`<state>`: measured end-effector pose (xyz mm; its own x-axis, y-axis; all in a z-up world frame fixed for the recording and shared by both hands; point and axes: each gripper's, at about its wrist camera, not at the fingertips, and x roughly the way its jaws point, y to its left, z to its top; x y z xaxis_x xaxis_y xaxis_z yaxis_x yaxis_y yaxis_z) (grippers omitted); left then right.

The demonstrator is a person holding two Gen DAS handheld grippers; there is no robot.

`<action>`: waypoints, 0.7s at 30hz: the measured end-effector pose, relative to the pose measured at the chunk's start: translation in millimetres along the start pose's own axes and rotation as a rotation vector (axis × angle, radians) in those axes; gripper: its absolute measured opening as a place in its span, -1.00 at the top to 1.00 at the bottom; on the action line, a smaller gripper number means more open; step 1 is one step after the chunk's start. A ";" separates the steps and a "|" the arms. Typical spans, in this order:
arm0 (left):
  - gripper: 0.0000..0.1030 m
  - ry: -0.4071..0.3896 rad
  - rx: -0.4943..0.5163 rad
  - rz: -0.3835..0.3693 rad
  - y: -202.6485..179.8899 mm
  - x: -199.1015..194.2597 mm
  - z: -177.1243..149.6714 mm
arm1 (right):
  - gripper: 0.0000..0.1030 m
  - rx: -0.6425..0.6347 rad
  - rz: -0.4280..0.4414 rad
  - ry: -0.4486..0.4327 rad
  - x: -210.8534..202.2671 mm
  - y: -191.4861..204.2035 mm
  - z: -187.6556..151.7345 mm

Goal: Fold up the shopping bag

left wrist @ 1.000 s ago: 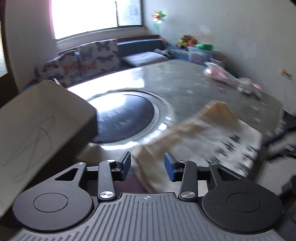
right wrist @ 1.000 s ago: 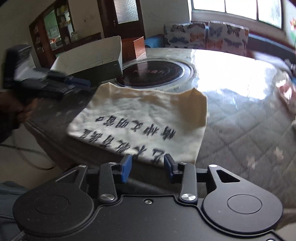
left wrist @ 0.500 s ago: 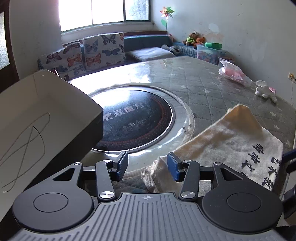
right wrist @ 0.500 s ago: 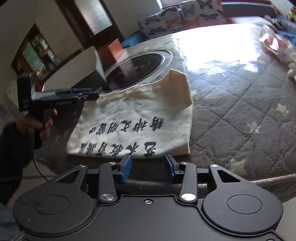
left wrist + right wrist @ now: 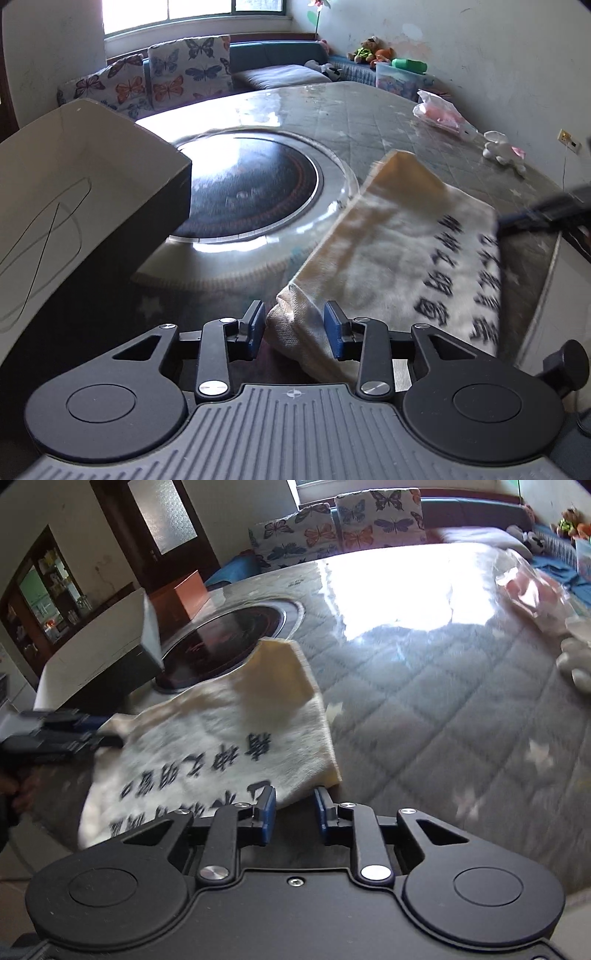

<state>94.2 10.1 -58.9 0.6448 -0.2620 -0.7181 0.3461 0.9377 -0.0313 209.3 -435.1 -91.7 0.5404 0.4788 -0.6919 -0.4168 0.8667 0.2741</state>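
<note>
Both claws are closing on near corners of the shopping bag (image 5: 399, 258): left gripper (image 5: 294, 328) and right gripper (image 5: 294, 810) straddle cloth, pads apart. Next: pinch, then lift toward the frame's top.

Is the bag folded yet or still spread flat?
Spread, not folded: the bag lies as one open panel on the table, all its print showing. Both grippers are closing at its near corners.

1. One cream shopping bag (image 5: 399, 258) with dark printed characters.
2. Two grippers: left gripper (image 5: 294, 329), right gripper (image 5: 294, 815).
3. Two butterfly-print cushions (image 5: 190, 68).
4. One open cardboard box (image 5: 74, 192).
5. One round black disc (image 5: 251, 184).
</note>
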 end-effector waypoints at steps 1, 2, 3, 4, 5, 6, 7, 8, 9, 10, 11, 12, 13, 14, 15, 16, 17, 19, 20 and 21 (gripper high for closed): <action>0.31 0.001 -0.006 -0.005 -2.4 -4.9 -4.2 | 0.52 -0.008 -0.002 0.000 2.5 0.9 2.7; 0.31 0.003 -0.010 -0.011 -5.5 -9.6 -8.7 | 0.52 -0.029 -0.009 -0.001 9.8 2.9 9.5; 0.31 0.005 -0.014 -0.017 -8.8 -14.2 -13.3 | 0.52 -0.049 -0.015 -0.002 17.2 4.9 16.4; 0.31 0.007 -0.018 -0.024 -12.2 -18.8 -17.9 | 0.52 -0.069 -0.021 -0.003 24.3 6.9 23.0; 0.31 0.008 -0.019 -0.028 -14.2 -21.1 -20.1 | 0.52 -0.086 -0.022 -0.002 28.8 9.9 27.4; 0.30 0.008 -0.018 -0.031 -19.9 -26.3 -25.4 | 0.52 -0.108 -0.019 -0.002 37.2 15.1 34.3; 0.29 0.004 -0.020 -0.030 -24.7 -30.8 -29.6 | 0.52 -0.129 -0.017 -0.002 45.1 20.2 40.8; 0.28 0.003 -0.022 -0.030 -28.0 -31.6 -30.3 | 0.52 -0.137 -0.015 -0.003 48.4 23.1 43.6; 0.28 0.002 -0.035 -0.037 -31.8 -34.4 -33.1 | 0.51 -0.151 -0.009 -0.015 56.1 28.9 48.9; 0.28 0.002 -0.052 -0.045 -35.7 -38.0 -36.9 | 0.51 -0.159 -0.004 -0.022 61.7 33.6 52.6; 0.28 0.003 -0.068 -0.048 -38.4 -39.7 -38.8 | 0.48 -0.164 -0.002 -0.025 64.1 36.1 54.2; 0.28 0.004 -0.083 -0.049 -40.7 -40.7 -40.2 | 0.46 -0.173 0.004 -0.037 68.2 40.6 56.5; 0.28 0.006 -0.098 -0.051 -42.9 -41.7 -41.6 | 0.39 -0.181 0.009 -0.046 70.0 44.1 57.6; 0.28 0.007 -0.106 -0.050 -44.1 -42.2 -41.9 | 0.36 -0.190 0.014 -0.054 71.5 47.6 58.6; 0.28 0.009 -0.121 -0.044 -45.7 -42.4 -42.1 | 0.35 -0.212 0.008 -0.064 70.5 52.1 58.3; 0.28 0.010 -0.131 -0.041 -46.6 -42.1 -41.8 | 0.33 -0.234 0.003 -0.069 66.4 56.0 56.9; 0.27 0.011 -0.135 -0.039 -46.8 -41.4 -41.1 | 0.30 -0.238 0.009 -0.068 63.0 57.3 56.9; 0.27 0.014 -0.148 -0.043 -46.1 -38.7 -39.1 | 0.19 -0.243 0.052 -0.058 44.9 60.0 51.2; 0.27 0.015 -0.155 -0.045 -45.7 -37.3 -38.0 | 0.10 -0.247 0.071 -0.053 34.8 61.6 47.6; 0.27 0.016 -0.162 -0.048 -45.9 -35.5 -36.8 | 0.07 -0.264 0.092 -0.048 20.2 64.2 39.9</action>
<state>30.2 -15.2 -57.5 0.6190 -0.3049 -0.7238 0.2610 0.9491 -0.1766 222.7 -364.2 -61.4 0.5229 0.5653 -0.6380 -0.6382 0.7558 0.1466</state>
